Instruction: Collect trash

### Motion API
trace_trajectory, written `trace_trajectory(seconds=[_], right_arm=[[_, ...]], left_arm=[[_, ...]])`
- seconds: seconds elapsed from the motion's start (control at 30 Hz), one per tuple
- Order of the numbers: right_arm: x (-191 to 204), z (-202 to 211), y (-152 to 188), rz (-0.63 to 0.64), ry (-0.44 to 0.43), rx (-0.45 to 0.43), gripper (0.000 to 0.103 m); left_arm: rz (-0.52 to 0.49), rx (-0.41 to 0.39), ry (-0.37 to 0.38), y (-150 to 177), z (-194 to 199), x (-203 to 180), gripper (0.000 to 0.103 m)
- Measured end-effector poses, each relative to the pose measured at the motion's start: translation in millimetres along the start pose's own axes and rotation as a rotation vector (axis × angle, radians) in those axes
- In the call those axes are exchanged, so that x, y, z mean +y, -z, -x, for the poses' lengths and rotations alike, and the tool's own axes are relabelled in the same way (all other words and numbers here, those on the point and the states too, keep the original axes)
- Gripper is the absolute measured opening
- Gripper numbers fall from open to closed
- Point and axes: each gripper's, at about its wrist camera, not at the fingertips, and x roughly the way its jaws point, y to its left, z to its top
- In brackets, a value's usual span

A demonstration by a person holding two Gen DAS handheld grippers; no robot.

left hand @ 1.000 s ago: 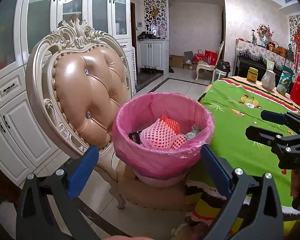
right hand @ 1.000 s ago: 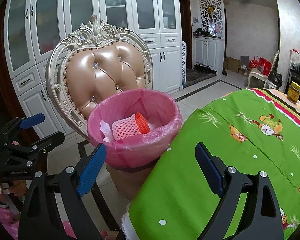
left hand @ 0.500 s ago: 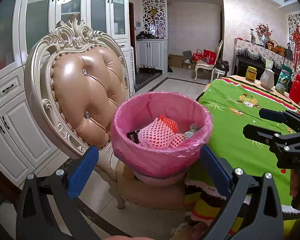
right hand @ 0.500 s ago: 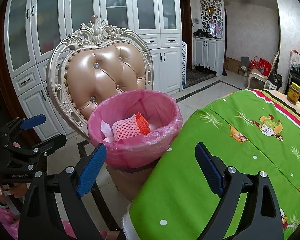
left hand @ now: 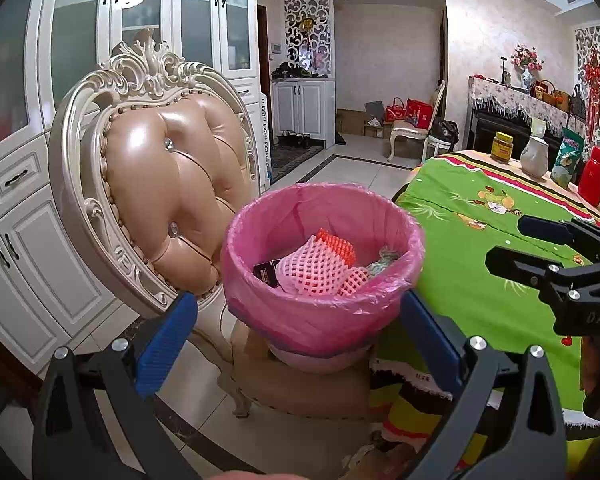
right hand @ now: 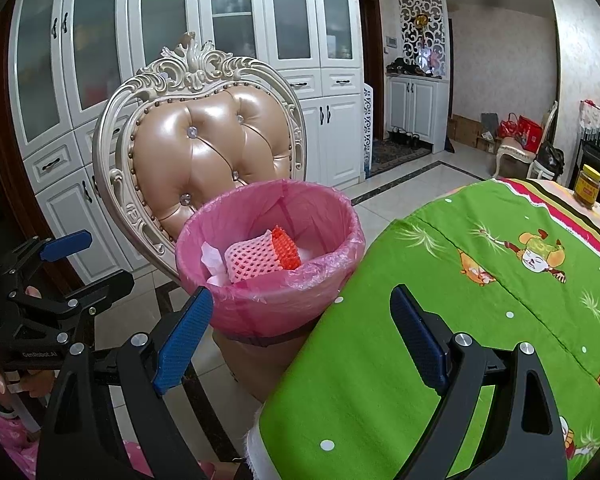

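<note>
A bin lined with a pink bag stands on the seat of an ornate chair. Inside it lie a pink foam net, an orange net, a black packet and white tissue. My left gripper is open and points at the bin from just in front of it, holding nothing. To its right, my right gripper hovers over the edge of the green tablecloth, open and empty.
At the far end of the table stand a yellow-lidded jar, a pale vase, a green bag and a red container. White glass-door cabinets rise behind the chair. Tiled floor runs past the chair.
</note>
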Motion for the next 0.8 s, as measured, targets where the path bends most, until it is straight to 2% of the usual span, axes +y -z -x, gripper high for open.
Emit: trace_trajectory(seconds=[0.8], right_arm=[[0.2,0.4,-0.4,0.0,0.001,0.0,0.085]], left_arm=[[0.0,0.002,0.005,-1.0,0.7,1.8,0.098]])
